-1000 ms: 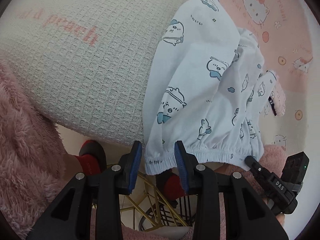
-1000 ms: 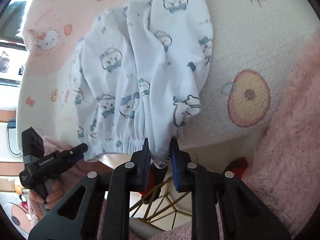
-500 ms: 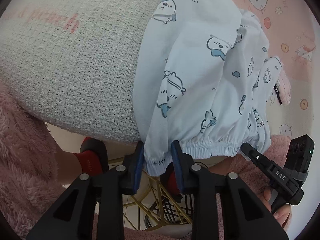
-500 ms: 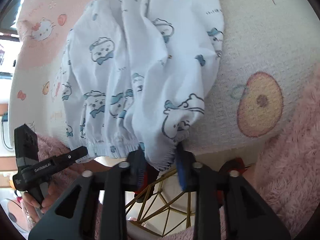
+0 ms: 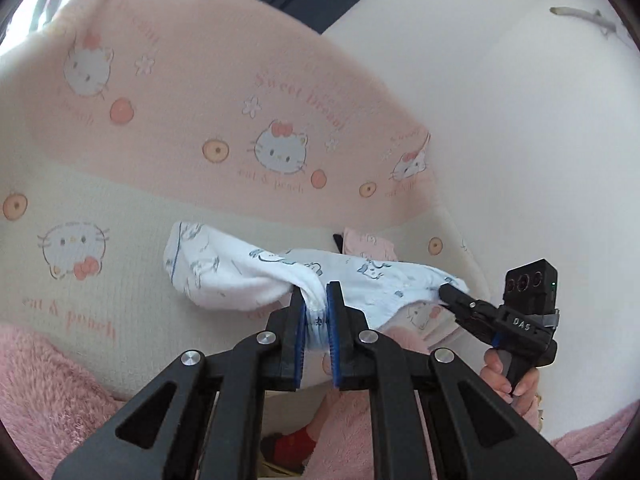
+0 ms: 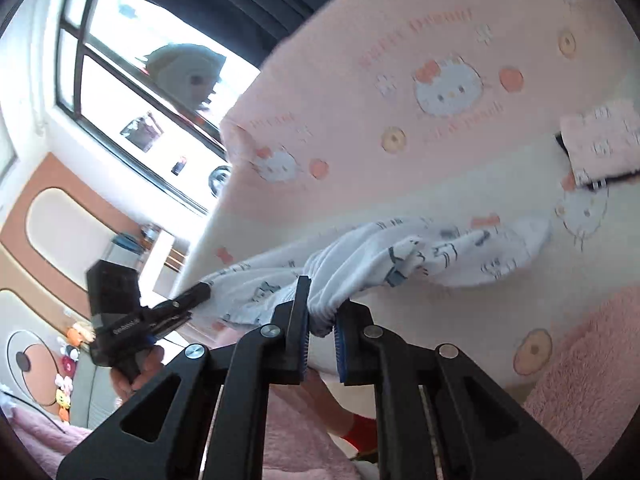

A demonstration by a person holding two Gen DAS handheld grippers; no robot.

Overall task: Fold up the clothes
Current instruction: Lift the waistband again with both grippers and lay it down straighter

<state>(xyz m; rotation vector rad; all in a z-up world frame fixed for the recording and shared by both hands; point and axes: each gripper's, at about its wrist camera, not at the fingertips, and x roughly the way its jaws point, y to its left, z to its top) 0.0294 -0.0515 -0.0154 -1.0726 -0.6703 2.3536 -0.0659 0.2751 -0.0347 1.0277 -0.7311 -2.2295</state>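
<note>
A white garment (image 5: 224,276) printed with small blue cartoon figures hangs stretched between both grippers above the pink-and-cream cat-print blanket (image 5: 224,92). My left gripper (image 5: 316,292) is closing, and its blue pads press on the gathered elastic hem. In the same view, off to the right, my right gripper (image 5: 448,292) bites the hem's other end, with a hand (image 5: 508,372) on its handle. The right wrist view shows my right gripper (image 6: 324,300) shut on bunched garment (image 6: 440,252), with my left gripper (image 6: 200,292) clamping the hem at the left.
A small folded pink cloth (image 5: 368,242) lies on the blanket (image 6: 460,32) behind the garment. Fluffy pink sleeves (image 5: 40,380) fill the lower corners. A red-socked foot (image 5: 292,444) shows below. A window (image 6: 120,60) stands at the left and a white wall (image 5: 520,120) at the right.
Both grippers have closed on the hem and risen steeply, lifting the garment's near edge off the blanket. Both views have tilted up from the bed edge to the blanket, wall and window.
</note>
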